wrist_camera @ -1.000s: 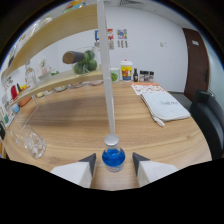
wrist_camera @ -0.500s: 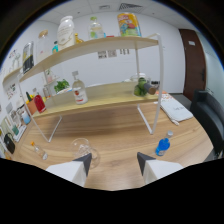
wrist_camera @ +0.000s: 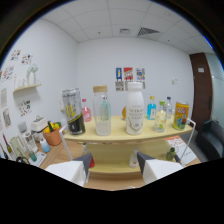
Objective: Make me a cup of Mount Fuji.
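The hand-held gripper [wrist_camera: 114, 165] stood with fingers apart and empty, facing a shelf [wrist_camera: 125, 136] beyond them that carried a dark can [wrist_camera: 73, 112], a clear bottle [wrist_camera: 102, 111] and a white bottle [wrist_camera: 134, 108].

No lettering is legible on the bottles [wrist_camera: 134, 115] or wall posters [wrist_camera: 129, 74].

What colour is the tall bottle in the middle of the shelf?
White, with a white cap: the bottle on the shelf, seen in the gripper view.
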`<state>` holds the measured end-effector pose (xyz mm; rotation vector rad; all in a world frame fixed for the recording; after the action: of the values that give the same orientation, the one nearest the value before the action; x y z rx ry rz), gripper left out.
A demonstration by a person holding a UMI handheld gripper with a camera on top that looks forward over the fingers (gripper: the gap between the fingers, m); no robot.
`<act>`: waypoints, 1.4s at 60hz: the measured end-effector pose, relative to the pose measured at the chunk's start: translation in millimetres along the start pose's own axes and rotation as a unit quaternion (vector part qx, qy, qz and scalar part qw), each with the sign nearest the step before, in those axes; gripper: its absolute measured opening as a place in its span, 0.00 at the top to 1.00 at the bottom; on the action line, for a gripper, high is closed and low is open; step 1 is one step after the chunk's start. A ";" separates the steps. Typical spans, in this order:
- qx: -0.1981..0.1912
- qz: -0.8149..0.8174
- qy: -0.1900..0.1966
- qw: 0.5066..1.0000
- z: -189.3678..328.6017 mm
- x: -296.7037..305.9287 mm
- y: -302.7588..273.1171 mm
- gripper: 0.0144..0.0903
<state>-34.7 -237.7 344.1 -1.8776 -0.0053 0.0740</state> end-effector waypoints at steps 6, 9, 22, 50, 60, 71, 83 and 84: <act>0.051 0.001 0.001 0.999 19.1 -11.2 -51.3 0.06; 0.060 0.000 0.001 0.998 33.1 -17.0 -65.4 0.06; 0.071 -0.014 0.012 0.997 91.5 -30.1 -92.1 0.11; 0.045 -0.001 0.031 0.998 122.9 -30.9 -85.5 0.65; 0.072 -0.022 0.021 0.997 93.1 -38.0 -96.3 0.66; 0.098 -0.016 0.007 0.995 50.2 -42.0 -84.0 0.66; 0.059 -0.008 0.007 0.998 41.9 -35.7 10.2 0.66; 0.052 -0.007 0.008 0.999 42.9 -35.5 20.5 0.66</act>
<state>-73.2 -204.5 313.3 -1.7734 -0.0031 0.0488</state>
